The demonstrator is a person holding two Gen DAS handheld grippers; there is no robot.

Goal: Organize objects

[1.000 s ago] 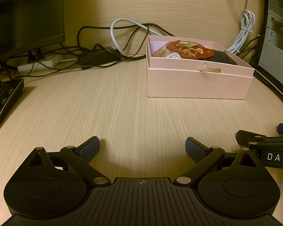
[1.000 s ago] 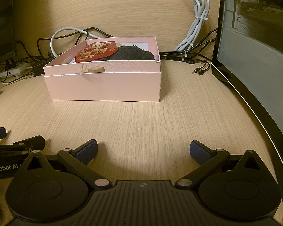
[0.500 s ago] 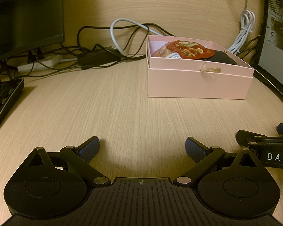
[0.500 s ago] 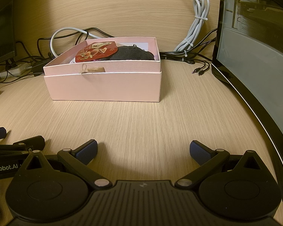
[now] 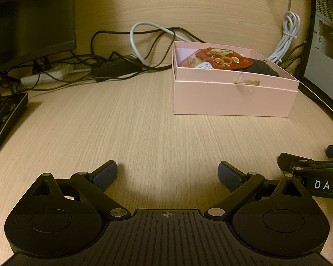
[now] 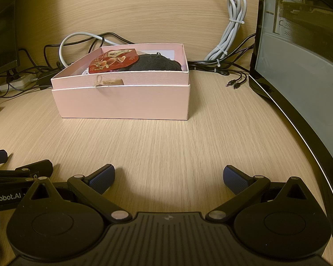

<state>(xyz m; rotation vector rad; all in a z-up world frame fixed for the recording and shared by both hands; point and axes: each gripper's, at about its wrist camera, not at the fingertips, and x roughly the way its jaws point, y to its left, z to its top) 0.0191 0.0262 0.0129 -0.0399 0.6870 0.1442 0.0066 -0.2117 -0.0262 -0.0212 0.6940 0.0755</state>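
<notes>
Both hand-held grippers (image 5: 167, 174) (image 6: 168, 178) stay spread, pink box (image 6: 122, 100) unmoved.

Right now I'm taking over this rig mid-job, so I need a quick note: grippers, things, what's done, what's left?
Left gripper: open, empty, low over the desk.
Right gripper: open, empty, beside it.
Pink box: lidless on the desk ahead, holding a red snack packet and a dark cloth item.
Done: both items are in the box.
Left: no other loose items in view; no lid is visible.
</notes>
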